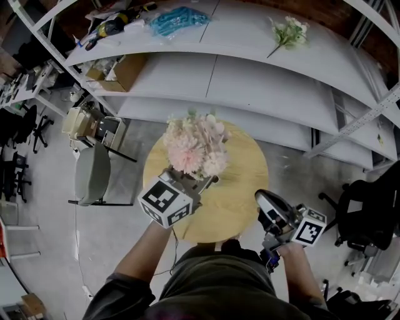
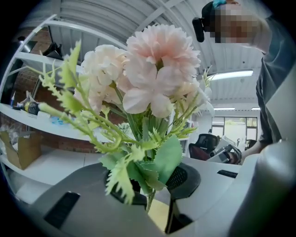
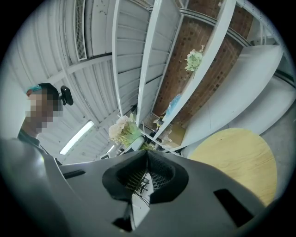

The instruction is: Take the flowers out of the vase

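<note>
A bunch of pale pink and cream flowers (image 1: pixel 195 147) with green leaves hangs above the round wooden table (image 1: pixel 240 181). My left gripper (image 1: pixel 200 182) is shut on its stems. In the left gripper view the blooms (image 2: pixel 157 78) rise upright from between the pads, and the thin stems (image 2: pixel 149 200) are pinched at my left gripper (image 2: pixel 150 192). My right gripper (image 1: pixel 262 197) hovers at the table's right front edge, apart from the flowers, shut with nothing in it. In the right gripper view its pads meet at my right gripper (image 3: pixel 145 159), with the flowers (image 3: pixel 122 129) beyond. No vase shows in any view.
White curved shelves (image 1: pixel 250 81) run behind the table. A small green-white flower sprig (image 1: pixel 289 32) lies on the top shelf, with a teal bundle (image 1: pixel 178 19) and a cardboard box (image 1: pixel 125 72) further left. A grey chair (image 1: pixel 94 172) stands left, a black office chair (image 1: pixel 369 212) right.
</note>
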### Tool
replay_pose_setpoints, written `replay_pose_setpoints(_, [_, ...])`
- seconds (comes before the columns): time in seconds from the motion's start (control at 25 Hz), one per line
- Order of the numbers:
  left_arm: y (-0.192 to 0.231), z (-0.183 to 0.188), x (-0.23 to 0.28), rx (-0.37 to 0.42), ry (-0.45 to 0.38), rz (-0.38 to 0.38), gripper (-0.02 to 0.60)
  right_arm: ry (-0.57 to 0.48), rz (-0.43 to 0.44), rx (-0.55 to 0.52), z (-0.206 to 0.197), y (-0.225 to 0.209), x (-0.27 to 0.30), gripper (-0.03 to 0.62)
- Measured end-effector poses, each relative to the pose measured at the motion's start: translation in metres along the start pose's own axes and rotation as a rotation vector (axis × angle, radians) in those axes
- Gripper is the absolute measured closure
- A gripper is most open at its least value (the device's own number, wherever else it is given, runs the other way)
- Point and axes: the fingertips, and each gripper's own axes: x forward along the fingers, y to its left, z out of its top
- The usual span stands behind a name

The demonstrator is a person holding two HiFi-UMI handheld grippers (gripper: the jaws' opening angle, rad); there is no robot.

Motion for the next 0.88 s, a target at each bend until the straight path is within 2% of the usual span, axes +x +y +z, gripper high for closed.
replay_pose_setpoints(0.36, [-0.009, 0.015, -0.01, 0.006, -0.003, 0.021, 0.499, -0.011, 0.061, -0.031, 0.014, 0.019, 0.007, 0.577])
replay_pose_setpoints(0.88, [-0.01, 0.015, -0.011, 0.01, 0.012, 0.027, 0.499, -0.005, 0.061, -0.035, 0.013, 0.02, 0.008, 0.579])
